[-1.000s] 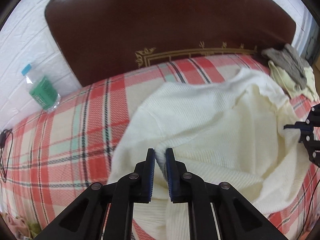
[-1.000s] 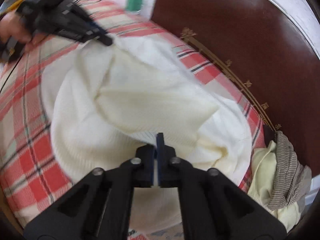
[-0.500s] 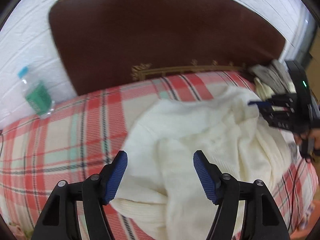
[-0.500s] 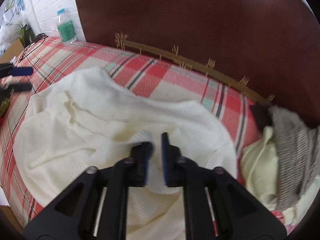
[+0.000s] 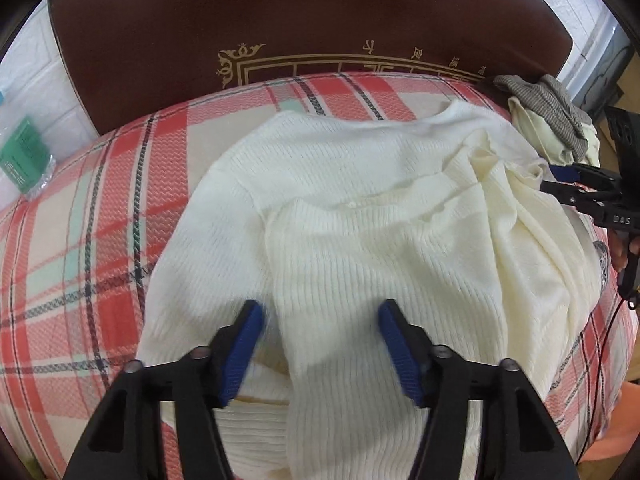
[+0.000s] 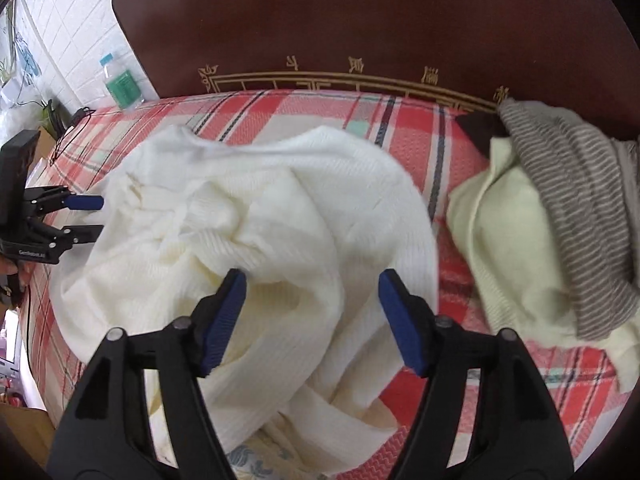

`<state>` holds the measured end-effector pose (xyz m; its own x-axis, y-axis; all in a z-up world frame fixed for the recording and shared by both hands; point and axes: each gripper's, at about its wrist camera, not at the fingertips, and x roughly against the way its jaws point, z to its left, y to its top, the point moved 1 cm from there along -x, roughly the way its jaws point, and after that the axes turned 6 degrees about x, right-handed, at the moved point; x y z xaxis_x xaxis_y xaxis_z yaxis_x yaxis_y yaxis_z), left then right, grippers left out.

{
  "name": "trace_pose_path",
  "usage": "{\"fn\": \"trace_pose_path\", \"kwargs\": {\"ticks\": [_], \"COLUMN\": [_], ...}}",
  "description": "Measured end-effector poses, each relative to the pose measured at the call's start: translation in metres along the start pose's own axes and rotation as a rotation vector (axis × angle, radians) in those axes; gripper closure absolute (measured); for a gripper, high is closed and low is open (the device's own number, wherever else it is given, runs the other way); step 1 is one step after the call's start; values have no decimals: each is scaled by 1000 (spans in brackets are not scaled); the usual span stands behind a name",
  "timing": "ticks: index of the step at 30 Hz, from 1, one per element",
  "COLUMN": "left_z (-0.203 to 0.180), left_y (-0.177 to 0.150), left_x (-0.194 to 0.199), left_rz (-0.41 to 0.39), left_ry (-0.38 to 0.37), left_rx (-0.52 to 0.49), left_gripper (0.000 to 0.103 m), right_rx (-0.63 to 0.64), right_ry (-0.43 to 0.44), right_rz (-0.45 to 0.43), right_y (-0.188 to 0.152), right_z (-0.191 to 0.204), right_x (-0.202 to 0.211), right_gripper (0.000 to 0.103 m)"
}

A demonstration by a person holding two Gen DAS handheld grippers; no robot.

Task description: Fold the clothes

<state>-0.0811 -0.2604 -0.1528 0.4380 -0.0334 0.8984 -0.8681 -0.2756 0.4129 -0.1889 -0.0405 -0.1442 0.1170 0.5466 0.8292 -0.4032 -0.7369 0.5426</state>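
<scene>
A cream knitted sweater (image 5: 360, 232) lies crumpled on the red plaid bed cover (image 5: 100, 216); it also shows in the right wrist view (image 6: 260, 232). My left gripper (image 5: 320, 332) is open just above the sweater's near part, holding nothing; it also shows at the left edge of the right wrist view (image 6: 84, 216). My right gripper (image 6: 312, 308) is open over the sweater's right side, empty; it shows at the right edge of the left wrist view (image 5: 568, 180).
A pile of a pale yellow garment (image 6: 508, 216) and a grey striped one (image 6: 580, 184) lies at the bed's right. A water bottle with a green label (image 6: 122, 84) stands by the white wall. A dark brown headboard (image 5: 280, 20) stands behind.
Both grippers were shut on the sweater a second ago. The left opened first, then the right; the sweater now lies loose on the bed.
</scene>
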Motion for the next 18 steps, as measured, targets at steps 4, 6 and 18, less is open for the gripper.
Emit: {"fn": "trace_pose_path", "kwargs": {"ticks": [4, 6, 18], "left_z": [2, 12, 52], "left_y": [4, 7, -13], "left_x": [8, 13, 35], "left_rz": [-35, -58, -105], "left_ry": [101, 133, -62], "left_rx": [-13, 14, 203], "left_gripper": [93, 94, 22], "right_rx": [-74, -111, -290], "right_ry": [18, 27, -29], "right_rz": [-57, -85, -55], "right_y": [-3, -4, -38], "right_z": [-13, -19, -53], "right_x": [11, 17, 23], "right_gripper": [94, 94, 68]}}
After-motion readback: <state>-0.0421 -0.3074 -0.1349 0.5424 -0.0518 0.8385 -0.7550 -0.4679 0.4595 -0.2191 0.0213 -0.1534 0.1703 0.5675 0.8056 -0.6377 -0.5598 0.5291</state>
